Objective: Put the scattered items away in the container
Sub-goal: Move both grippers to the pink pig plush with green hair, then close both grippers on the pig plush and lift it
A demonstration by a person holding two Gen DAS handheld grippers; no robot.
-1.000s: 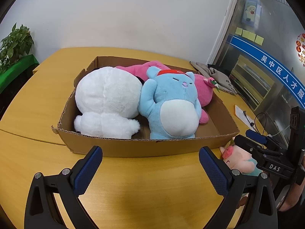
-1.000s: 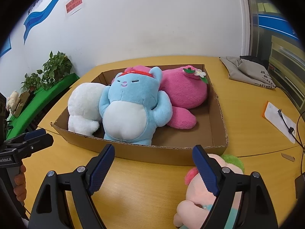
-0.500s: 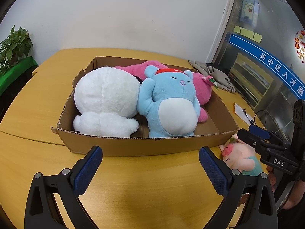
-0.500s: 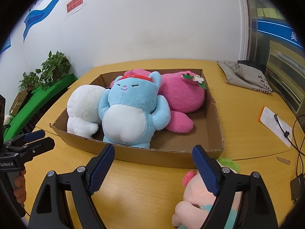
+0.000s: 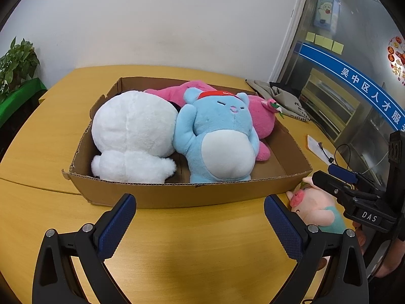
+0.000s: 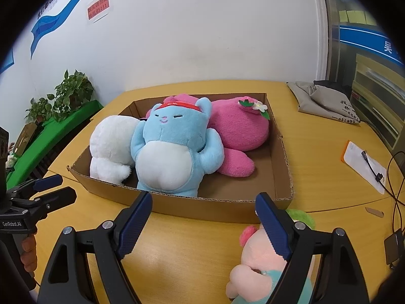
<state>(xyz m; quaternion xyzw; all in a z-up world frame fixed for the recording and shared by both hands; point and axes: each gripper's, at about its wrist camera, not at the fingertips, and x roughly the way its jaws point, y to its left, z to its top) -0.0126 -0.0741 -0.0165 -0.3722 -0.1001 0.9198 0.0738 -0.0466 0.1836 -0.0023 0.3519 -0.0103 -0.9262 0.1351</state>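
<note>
**Even indoor light, fisheye warp at the rims**

Both views are bright and sharp at centre. Soft shadows lie under the open brown cardboard box (image 5: 291,149) on the glossy yellow wooden table (image 5: 202,253), which shows faint sheen. Black vignette rings the corners; far right edges smear

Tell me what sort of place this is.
Probably an office or public service centre, not a home. The blue wall sign with Chinese characters, yellow sticky notes on a glass partition, and the potted plants beside a large wooden table suggest it.
</note>
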